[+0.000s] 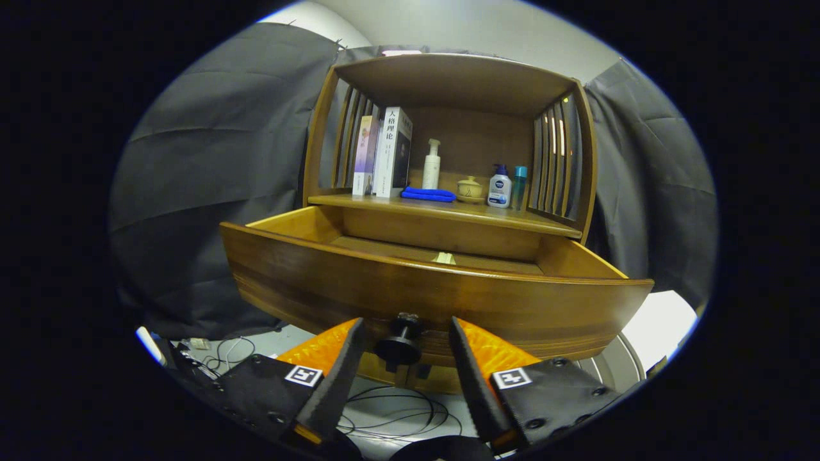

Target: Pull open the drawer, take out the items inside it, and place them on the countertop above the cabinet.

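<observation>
Straddling the black drawer knob [400,344] with jaws parted, gripper [406,333] touching nothing. Sitting pulled out: drawer [423,291], a small pale item [444,258] lying inside. Standing farther back on the bench [442,212]: books [384,152], bottles, blue cloth [428,193].

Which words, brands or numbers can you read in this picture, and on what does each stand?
"人格理论": spine of the white book on the countertop.
Pink book beside it: print too small to read.
Blue-capped bottle: label too blurred to read.
Tongs, open either side of the drawer knob: square coded marks, no words.
</observation>
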Demonstrator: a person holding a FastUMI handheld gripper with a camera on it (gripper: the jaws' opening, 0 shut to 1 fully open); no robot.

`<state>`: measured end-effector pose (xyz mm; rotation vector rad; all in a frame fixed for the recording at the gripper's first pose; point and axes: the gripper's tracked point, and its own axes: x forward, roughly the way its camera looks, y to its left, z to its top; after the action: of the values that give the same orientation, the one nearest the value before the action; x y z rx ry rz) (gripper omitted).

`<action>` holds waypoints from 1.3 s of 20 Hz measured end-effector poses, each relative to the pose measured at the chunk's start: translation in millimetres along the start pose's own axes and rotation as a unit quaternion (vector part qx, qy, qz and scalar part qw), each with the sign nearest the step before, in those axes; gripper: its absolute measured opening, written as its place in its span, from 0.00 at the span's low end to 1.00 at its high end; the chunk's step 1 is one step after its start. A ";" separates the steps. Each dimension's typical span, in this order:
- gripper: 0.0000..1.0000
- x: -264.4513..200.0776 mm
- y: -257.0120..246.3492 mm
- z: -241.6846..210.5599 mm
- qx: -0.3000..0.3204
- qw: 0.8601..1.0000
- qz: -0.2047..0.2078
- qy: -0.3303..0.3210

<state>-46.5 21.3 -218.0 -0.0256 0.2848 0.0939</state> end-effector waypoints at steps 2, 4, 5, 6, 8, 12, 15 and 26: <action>0.80 -4.3 -8.0 9.5 0.006 1.000 -0.003 -0.006; 0.90 -9.1 -15.6 23.0 -0.005 1.000 -0.010 -0.014; 0.95 -12.1 -18.5 30.8 -0.010 1.000 -0.012 -0.020; 1.00 -14.7 -21.1 39.6 -0.014 0.999 -0.014 -0.025; 1.00 -18.5 -24.5 56.9 -0.020 0.999 -0.014 -0.035; 0.98 -14.8 -35.6 84.2 -0.024 0.999 -0.010 -0.046; 0.98 -8.3 -47.8 93.4 -0.038 0.998 -0.016 -0.043; 0.98 33.8 -39.4 165.0 -0.092 0.995 0.002 -0.045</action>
<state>35.6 -8.5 -68.7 -0.2022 0.1846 0.1250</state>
